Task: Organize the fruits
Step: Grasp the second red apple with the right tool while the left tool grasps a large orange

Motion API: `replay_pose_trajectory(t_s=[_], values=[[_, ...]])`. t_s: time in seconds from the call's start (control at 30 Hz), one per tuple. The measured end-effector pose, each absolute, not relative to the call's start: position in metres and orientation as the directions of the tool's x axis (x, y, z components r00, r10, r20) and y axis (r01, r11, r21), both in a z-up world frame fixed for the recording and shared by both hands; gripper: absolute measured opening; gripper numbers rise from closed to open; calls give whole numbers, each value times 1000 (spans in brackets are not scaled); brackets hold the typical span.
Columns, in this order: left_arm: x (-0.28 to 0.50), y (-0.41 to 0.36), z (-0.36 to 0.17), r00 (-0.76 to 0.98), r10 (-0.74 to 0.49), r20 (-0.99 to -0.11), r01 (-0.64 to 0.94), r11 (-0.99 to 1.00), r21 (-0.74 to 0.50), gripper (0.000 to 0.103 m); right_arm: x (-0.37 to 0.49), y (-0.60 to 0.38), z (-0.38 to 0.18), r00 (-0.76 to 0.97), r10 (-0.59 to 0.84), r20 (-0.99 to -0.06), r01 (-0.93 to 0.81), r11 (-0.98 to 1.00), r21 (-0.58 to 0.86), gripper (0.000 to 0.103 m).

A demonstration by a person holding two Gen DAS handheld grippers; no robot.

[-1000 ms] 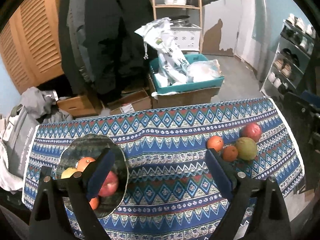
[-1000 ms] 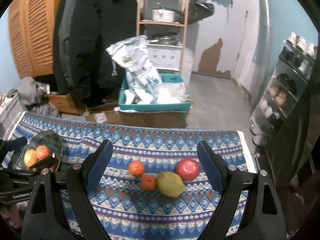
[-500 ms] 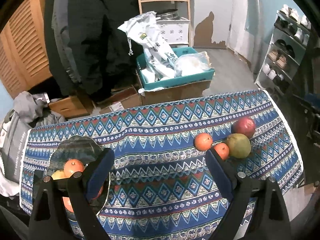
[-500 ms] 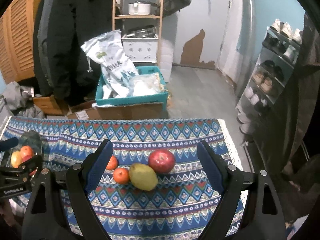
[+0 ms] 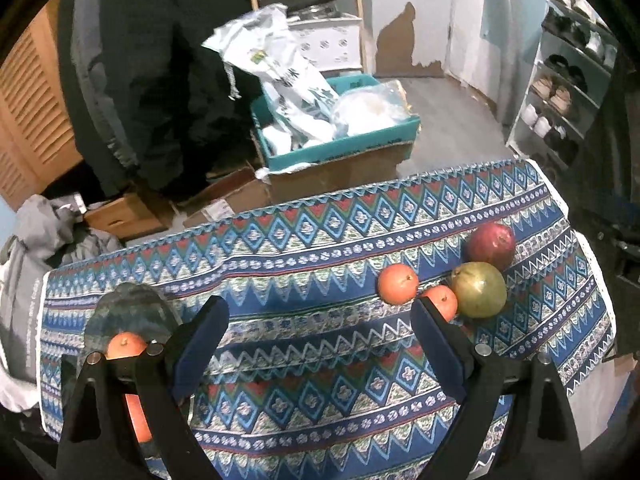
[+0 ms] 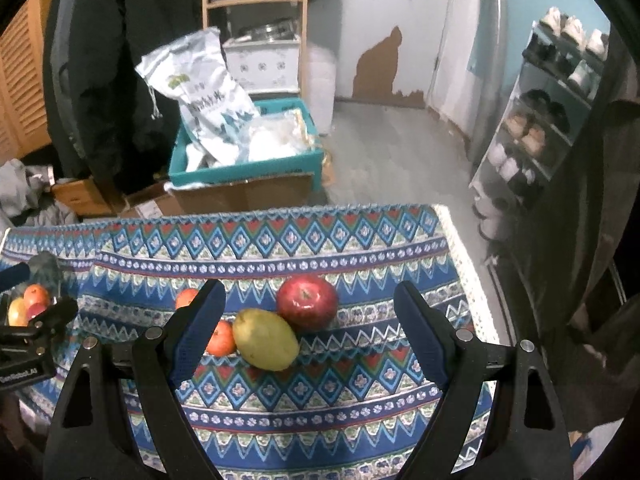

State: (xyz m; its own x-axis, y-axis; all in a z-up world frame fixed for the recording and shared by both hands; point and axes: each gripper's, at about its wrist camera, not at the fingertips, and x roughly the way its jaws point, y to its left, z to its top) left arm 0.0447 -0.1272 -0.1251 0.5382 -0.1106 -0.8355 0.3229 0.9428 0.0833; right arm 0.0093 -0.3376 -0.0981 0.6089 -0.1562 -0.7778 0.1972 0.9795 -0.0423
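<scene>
The loose fruit could roll if nudged: the pear (image 6: 266, 339) touches the apple (image 6: 307, 301) and an orange (image 6: 220, 338) near the tabletop's (image 6: 320, 400) right edge. Both the right gripper (image 6: 307, 326) and left gripper (image 5: 320, 344) have fingers spread, empty (patterned cloth, cluttered room beyond).

Plate (image 5: 132, 312) left on tablecloth (image 5: 320, 264); apple (image 6: 307, 301), pear (image 6: 265, 339), two oranges (image 5: 398, 283) clustered right.

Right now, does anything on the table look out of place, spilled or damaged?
Nothing spilled or damaged. Four fruits lie loose on the tablecloth, not in the plate: red apple, pear and two oranges.
</scene>
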Motion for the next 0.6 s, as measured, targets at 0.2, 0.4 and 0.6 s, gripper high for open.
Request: replay_pose_trajectory(t_s=[0.2, 0.4, 0.6], values=[[64, -145, -149, 496, -112, -861, 348, 934, 79, 93, 31, -348, -122, 541, -144, -829, 192, 980, -45, 85], [83, -155, -172, 435, -126, -891, 345, 938, 36, 93, 54, -359, -144, 489, -123, -864, 186, 982, -35, 85], [100, -162, -191, 387, -137, -912, 329, 944, -2, 93, 77, -371, -181, 407, -97, -909, 202, 979, -14, 85]])
